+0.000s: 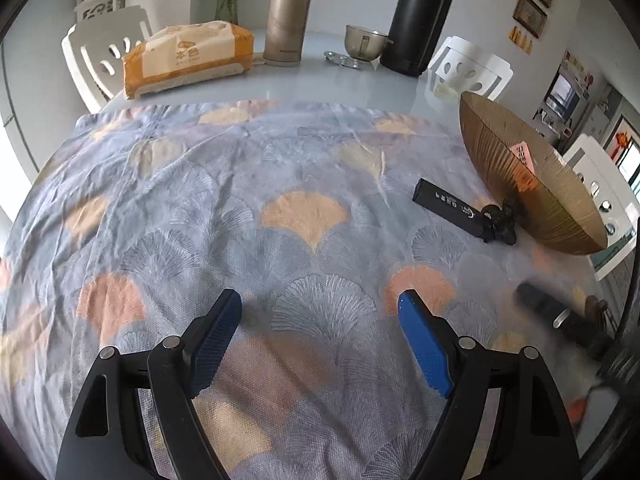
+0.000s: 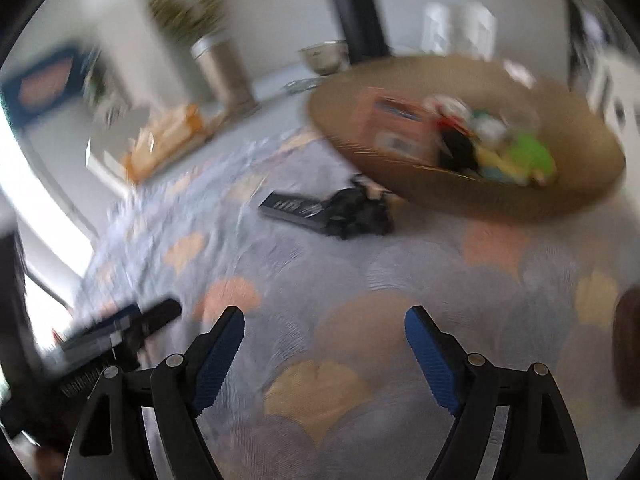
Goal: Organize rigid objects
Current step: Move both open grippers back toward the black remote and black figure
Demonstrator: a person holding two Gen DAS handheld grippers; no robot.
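A black rectangular box with white lettering [image 1: 452, 209] lies on the patterned cloth, touching a small dark figurine [image 1: 502, 222] next to the brown woven bowl [image 1: 516, 160]. My left gripper [image 1: 320, 312] is open and empty, above the cloth, well short of them. The right wrist view is blurred. It shows the box [image 2: 294, 208], the figurine [image 2: 360, 212] and the bowl [image 2: 440, 192], which holds several colourful items. My right gripper [image 2: 324, 328] is open and empty over the cloth. The other gripper shows at the left of the right wrist view [image 2: 120, 332].
A tissue pack [image 1: 188, 58], a gold flask [image 1: 288, 16], a metal cup [image 1: 364, 42] and a black flask [image 1: 420, 16] stand at the table's far side. White chairs [image 1: 104, 52] ring the table. The right gripper's dark body [image 1: 560, 316] lies at right.
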